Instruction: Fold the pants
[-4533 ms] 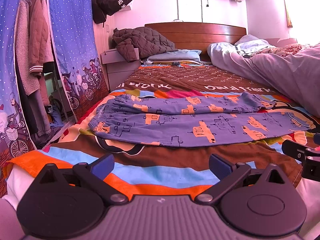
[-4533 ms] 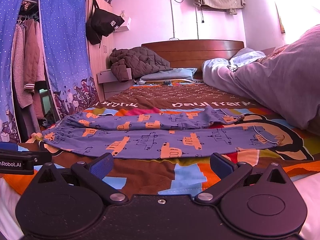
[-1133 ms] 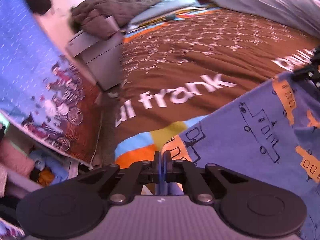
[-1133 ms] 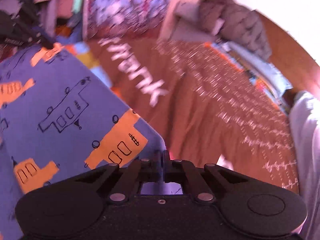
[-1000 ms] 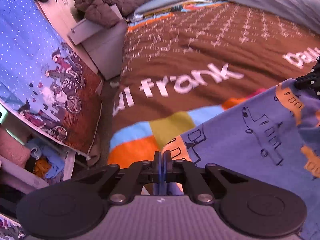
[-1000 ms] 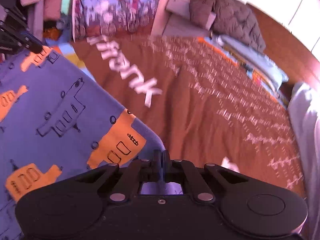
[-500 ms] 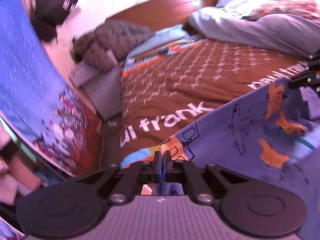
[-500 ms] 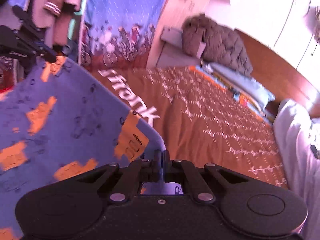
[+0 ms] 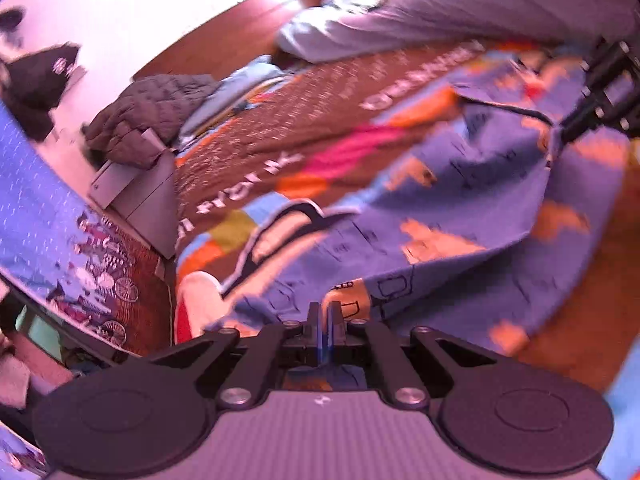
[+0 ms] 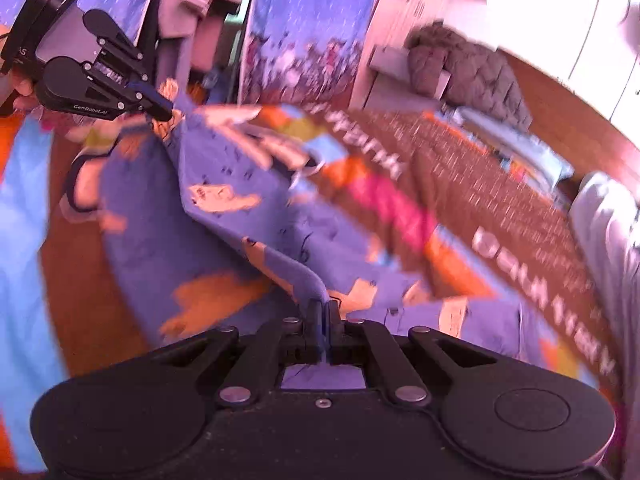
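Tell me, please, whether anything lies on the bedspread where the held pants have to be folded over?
Nothing visible does. Both the left gripper and the right gripper are shut on the pants, and the bedspread around them is bare; the jacket and duvet lie well beyond.

Blurred throughout: pants (image 9: 460,208) print and bedspread (image 10: 500,184) lettering unreadable. Right gripper (image 9: 568,130) cut off by the frame edge, fingertips buried in cloth.

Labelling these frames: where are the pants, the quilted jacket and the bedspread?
pants (image 9: 472,208): left wrist view, lifted purple cloth.
quilted jacket (image 9: 152,112): left wrist view, its crumpled middle.
bedspread (image 10: 472,168): right wrist view, bare brown part.
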A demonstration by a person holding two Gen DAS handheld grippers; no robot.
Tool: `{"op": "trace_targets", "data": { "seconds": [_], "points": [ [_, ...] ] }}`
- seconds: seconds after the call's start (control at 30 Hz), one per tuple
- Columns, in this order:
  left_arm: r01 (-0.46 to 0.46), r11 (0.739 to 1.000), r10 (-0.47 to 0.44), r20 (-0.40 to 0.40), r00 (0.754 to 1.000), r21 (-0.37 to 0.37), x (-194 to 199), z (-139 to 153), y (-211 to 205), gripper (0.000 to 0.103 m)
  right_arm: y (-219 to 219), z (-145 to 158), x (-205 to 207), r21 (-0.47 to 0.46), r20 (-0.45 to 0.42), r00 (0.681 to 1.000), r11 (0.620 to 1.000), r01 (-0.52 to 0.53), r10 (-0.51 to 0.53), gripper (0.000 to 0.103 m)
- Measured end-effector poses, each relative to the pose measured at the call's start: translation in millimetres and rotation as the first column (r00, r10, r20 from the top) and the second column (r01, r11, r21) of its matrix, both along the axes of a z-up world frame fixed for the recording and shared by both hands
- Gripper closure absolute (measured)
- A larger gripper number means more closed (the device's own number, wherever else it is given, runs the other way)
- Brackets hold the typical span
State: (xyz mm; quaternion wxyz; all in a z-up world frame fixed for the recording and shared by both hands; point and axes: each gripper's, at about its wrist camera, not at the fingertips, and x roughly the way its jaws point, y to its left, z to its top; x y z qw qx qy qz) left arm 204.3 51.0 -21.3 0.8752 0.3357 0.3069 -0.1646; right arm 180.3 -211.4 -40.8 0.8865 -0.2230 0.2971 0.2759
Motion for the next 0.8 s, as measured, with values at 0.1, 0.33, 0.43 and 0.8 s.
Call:
{"op": "trace_targets", "data": {
  "seconds": [0.1, 0.33, 0.43, 0.8],
  "points": [
    [0.049, 0.992, -0.052, 0.031, 0.998, 0.115, -17.3, -13.9, -6.1, 0.097, 10.4, -18.3, -19.0, -0.044, -0.01, 1.0, 0.999, -0.008, 0.007, 0.103],
    [0.097, 0.971, -0.119, 0.088, 0.989, 0.217, -35.7, -19.1, -10.7, 0.076, 20.5, -27.7, -26.4, -0.044, -0.005, 0.999, 0.998, 0.039, -0.039, 0.102],
    [0.079, 0.959, -0.11, 0.099, 0.989, 0.272, -30.0, -26.4, -10.1, 0.073, 21.0, -28.2, -25.8, -0.046, -0.003, 0.999, 0.998, 0.039, -0.039, 0.102],
    [0.151, 0.893, -0.2, 0.074, 0.977, 0.424, -31.8, -49.0, -15.5, 0.101, 25.4, -29.8, -32.4, -0.085, 0.018, 1.0, 0.996, 0.007, -0.005, 0.103]
  ]
}}
